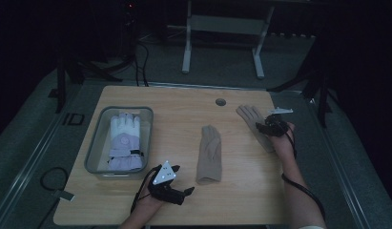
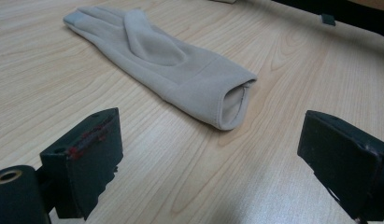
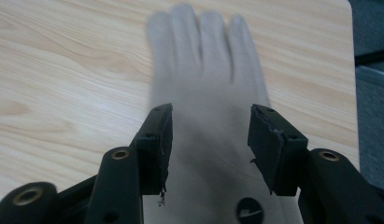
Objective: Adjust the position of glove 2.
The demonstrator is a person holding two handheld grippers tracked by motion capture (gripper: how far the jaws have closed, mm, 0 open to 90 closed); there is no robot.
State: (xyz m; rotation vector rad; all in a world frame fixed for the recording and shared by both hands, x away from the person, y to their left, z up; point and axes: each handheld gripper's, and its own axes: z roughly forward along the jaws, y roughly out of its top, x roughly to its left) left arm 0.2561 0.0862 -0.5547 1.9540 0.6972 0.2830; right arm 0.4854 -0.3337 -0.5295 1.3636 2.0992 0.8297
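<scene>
Two beige knit gloves lie flat on the wooden table point(image 1: 170, 102). One glove point(image 1: 209, 153) point(image 2: 157, 60) rests in the middle, its cuff toward the near edge. My left gripper point(image 1: 182, 180) point(image 2: 212, 128) is low at the front, open, with its jaws aimed at that cuff and nothing between them. The other beige glove point(image 1: 251, 117) point(image 3: 203, 60) lies at the right, fingers pointing away. My right gripper point(image 1: 261, 125) point(image 3: 209, 121) hovers over its palm with the jaws partly apart, straddling the glove without pressing it.
A grey plastic bin point(image 1: 96, 143) at the left holds a white and lilac padded glove point(image 1: 124, 140). A round cable hole point(image 1: 221, 102) sits near the table's far edge. Beyond the table stands a white desk frame point(image 1: 186, 47). A cable point(image 1: 53, 183) loops on the floor at left.
</scene>
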